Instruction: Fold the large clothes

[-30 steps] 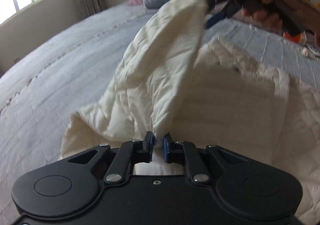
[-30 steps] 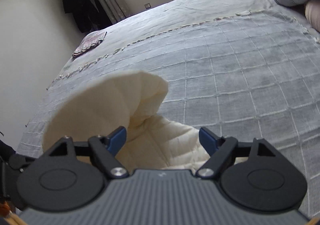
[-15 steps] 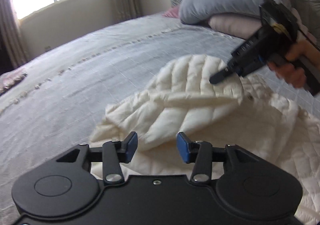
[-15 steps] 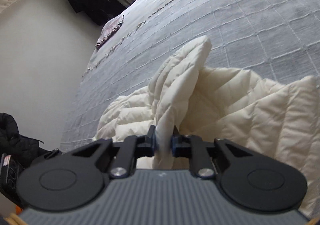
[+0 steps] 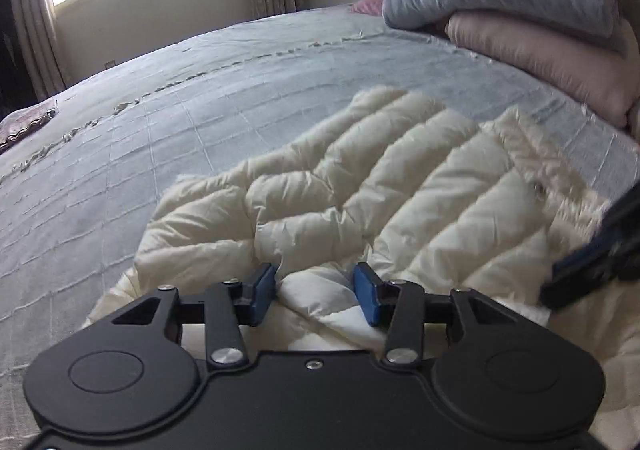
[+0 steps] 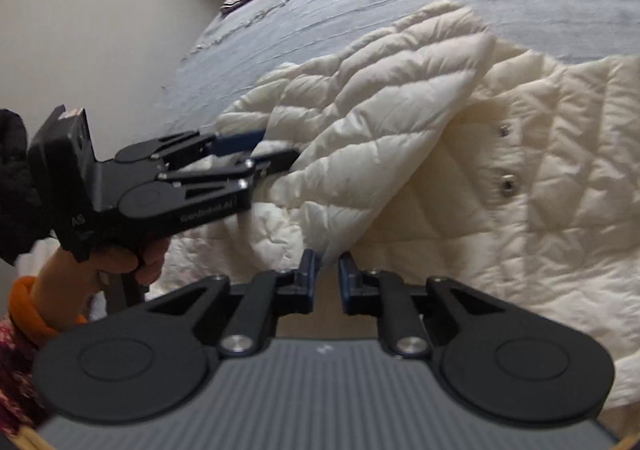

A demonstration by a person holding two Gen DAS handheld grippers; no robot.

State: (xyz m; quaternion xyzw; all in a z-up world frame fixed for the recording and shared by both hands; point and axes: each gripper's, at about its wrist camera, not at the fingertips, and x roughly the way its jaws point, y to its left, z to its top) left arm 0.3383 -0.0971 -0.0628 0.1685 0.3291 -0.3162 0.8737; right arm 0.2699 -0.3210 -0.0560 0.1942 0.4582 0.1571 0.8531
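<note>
Both grippers sat at the cream quilted jacket on the grey bedspread. Left gripper jaws stood wide, empty; right gripper jaws were narrow, with the sleeve edge lying in the gap, grip unclear.

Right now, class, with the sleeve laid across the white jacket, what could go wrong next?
1. The right claw sits nearly closed at the sleeve edge; pulling back could drag the fold open.
2. The left claw is open astride a puffed ridge of the jacket; advancing could bunch it.
</note>
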